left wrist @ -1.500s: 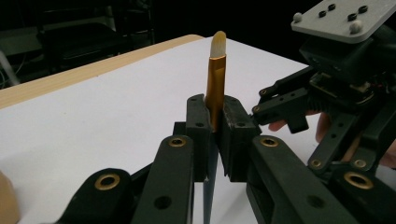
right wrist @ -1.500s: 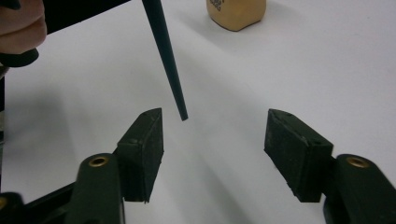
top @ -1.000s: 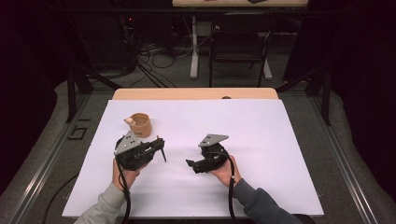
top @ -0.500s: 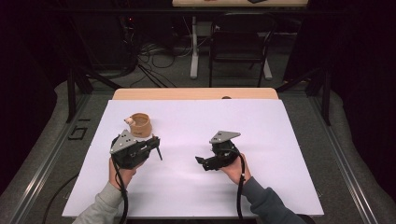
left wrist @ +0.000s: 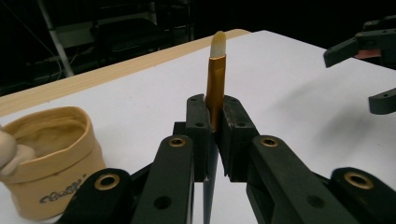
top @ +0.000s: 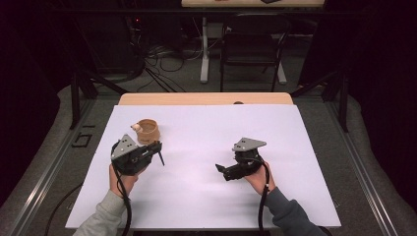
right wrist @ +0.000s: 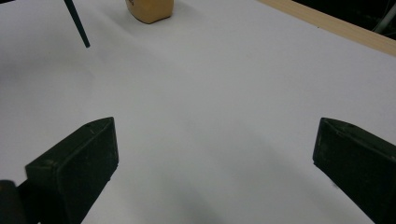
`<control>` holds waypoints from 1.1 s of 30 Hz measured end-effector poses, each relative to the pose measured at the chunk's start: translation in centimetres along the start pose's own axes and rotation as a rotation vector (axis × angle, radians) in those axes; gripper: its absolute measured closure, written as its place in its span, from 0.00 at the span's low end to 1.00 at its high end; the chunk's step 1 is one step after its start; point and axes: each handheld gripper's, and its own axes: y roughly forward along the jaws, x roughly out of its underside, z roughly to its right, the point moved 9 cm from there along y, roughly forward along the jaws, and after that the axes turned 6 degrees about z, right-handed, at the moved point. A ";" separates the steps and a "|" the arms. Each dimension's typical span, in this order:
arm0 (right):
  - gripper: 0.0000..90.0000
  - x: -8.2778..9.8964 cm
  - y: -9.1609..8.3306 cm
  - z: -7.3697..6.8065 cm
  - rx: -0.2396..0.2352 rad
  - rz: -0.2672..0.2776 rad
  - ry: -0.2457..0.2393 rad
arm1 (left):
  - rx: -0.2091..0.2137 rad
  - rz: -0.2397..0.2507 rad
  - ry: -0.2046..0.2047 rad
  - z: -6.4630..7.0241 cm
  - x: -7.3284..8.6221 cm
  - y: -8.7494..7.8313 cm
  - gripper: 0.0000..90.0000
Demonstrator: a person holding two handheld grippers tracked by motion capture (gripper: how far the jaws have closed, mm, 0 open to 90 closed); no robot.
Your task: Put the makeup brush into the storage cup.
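White table (top: 206, 196), tan pouch (top: 147, 131) (upright) on it

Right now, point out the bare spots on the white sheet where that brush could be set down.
The broadest bare patch lies between the left gripper and the open right gripper. The far right part of the white sheet is bare too. It is crowded only at the far left, where the tan pouch stands close to the clamped brush.

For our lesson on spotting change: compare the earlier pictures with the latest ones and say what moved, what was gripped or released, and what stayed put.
The right gripper drifted rightwards away from the left one, and its jaws have just been opening, with nothing between them. The left gripper kept its place, still shut on the brush. The tan pouch stayed where it was on the white table.
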 end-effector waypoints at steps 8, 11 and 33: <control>0.00 0.1 -1.4 0.6 -0.012 0.064 0.040 | -0.029 -0.008 0.006 -0.8 0.1 -0.3 0.93; 0.00 0.0 -1.9 0.9 -0.013 0.081 0.033 | -0.034 -0.011 0.018 -1.0 0.0 -0.3 0.93; 0.00 1.2 -3.7 1.6 0.006 0.119 -0.013 | -0.127 -0.022 0.037 -3.9 0.1 -1.1 0.93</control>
